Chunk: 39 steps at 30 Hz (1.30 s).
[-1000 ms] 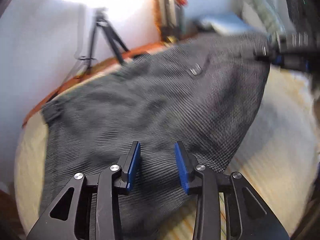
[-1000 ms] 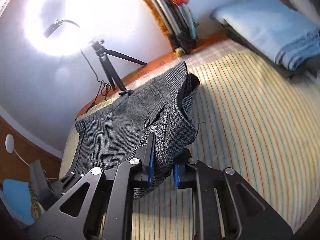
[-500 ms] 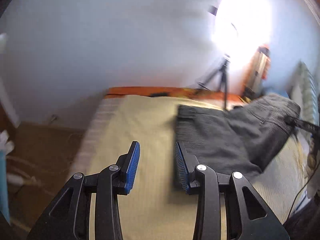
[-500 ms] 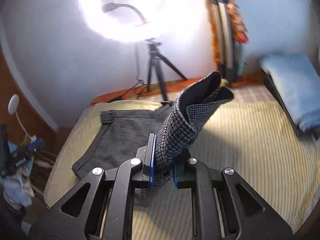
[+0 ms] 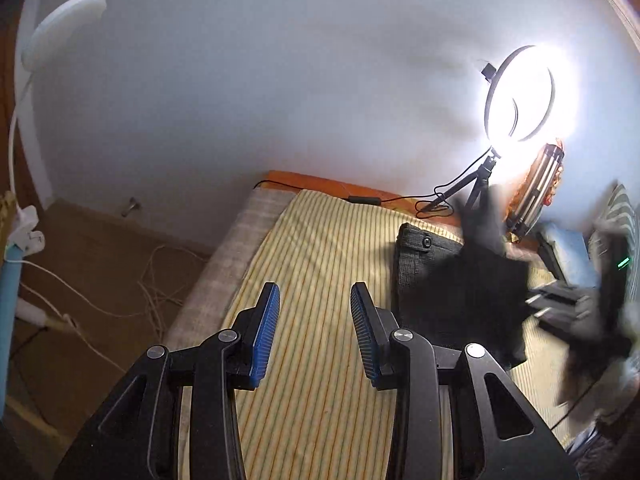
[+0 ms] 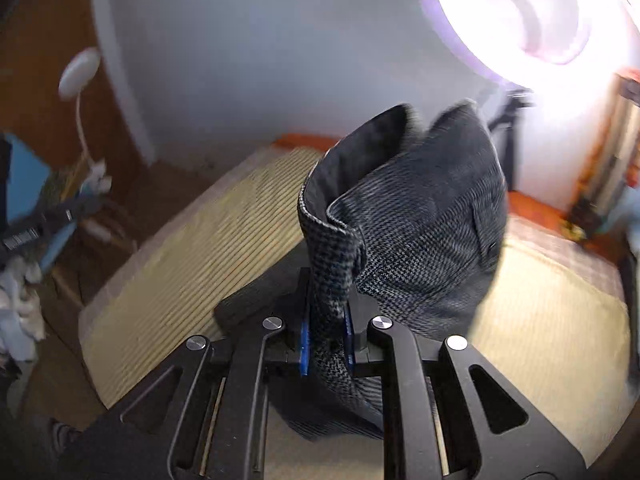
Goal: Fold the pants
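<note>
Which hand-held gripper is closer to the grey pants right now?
Right. The right hand-held gripper is clamped on the grey pants, lifting a fold. The left hand-held gripper hovers empty over the striped bed cover, beside them.

A striped yellow bed cover (image 5: 320,264) fills the middle, with an orange strip (image 5: 320,182) running along its far edge against the pale wall (image 5: 260,88). At the far right corner a lit ring light (image 5: 520,94) blazes on its small tripod (image 5: 478,184), a black cable (image 5: 384,200) trailing beside it. Off the left edge, white cords (image 5: 132,300) sprawl over the brown floor (image 5: 100,256), and a white lamp (image 5: 60,28) leans in.
</note>
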Available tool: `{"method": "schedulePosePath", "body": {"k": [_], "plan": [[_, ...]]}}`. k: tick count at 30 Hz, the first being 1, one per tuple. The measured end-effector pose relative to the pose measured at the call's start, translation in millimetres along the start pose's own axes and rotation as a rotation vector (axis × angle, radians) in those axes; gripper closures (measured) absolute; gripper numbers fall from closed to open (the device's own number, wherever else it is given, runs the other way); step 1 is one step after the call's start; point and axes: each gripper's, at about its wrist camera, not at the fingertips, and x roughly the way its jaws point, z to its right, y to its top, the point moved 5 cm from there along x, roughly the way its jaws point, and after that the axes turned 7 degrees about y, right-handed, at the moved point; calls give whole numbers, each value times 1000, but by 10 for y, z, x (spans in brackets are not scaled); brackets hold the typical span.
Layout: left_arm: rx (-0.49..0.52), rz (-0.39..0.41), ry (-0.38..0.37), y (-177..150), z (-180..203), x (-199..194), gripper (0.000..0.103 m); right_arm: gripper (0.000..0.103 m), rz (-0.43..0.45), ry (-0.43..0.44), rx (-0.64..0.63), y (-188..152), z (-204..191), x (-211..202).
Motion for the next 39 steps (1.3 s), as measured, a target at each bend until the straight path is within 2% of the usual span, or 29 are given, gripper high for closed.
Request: {"method": "schedulePosePath", "body": {"k": [6,11,15,17,20,21,23,25,28,32,36,39], "plan": [[-10,-5,0,-6,-64,-22,68,90,-142,2,-77,-195,-298,717],[6,-19,-4,-1,10,56,68,86,-185,22,-131,-238,-381,897],[31,-25,-38,-20,200,93,68,65,-141,194,-50,-155,-321,597],[68,-33,-69,-61,383,101,68,65,-84,317,-2,-126,-235,318],[137,-42,-120,-126,695,126,68,65,14,430,57,-65,52,-99],[183,-41,-130,-156,854,147,68,65,37,421,54,-29,173,-196],[238,-50,-162,-203,1096,208,68,65,44,347,37,50,378,-248],[274,-67,-196,-242,1304,295,68,65,33,311,59,155,621,-192],[313,-80,-208,-267,1511,494,68,65,16,256,81,275,884,-18],[342,-172,-215,-386,1603,843,68,65,-31,263,106,360,1136,311],[396,-214,-126,-533,1538,1099,68,65,-61,231,152,399,1422,645],[349,-256,-128,-616,1439,1208,65,65,-78,212,200,433,1634,826]]}}
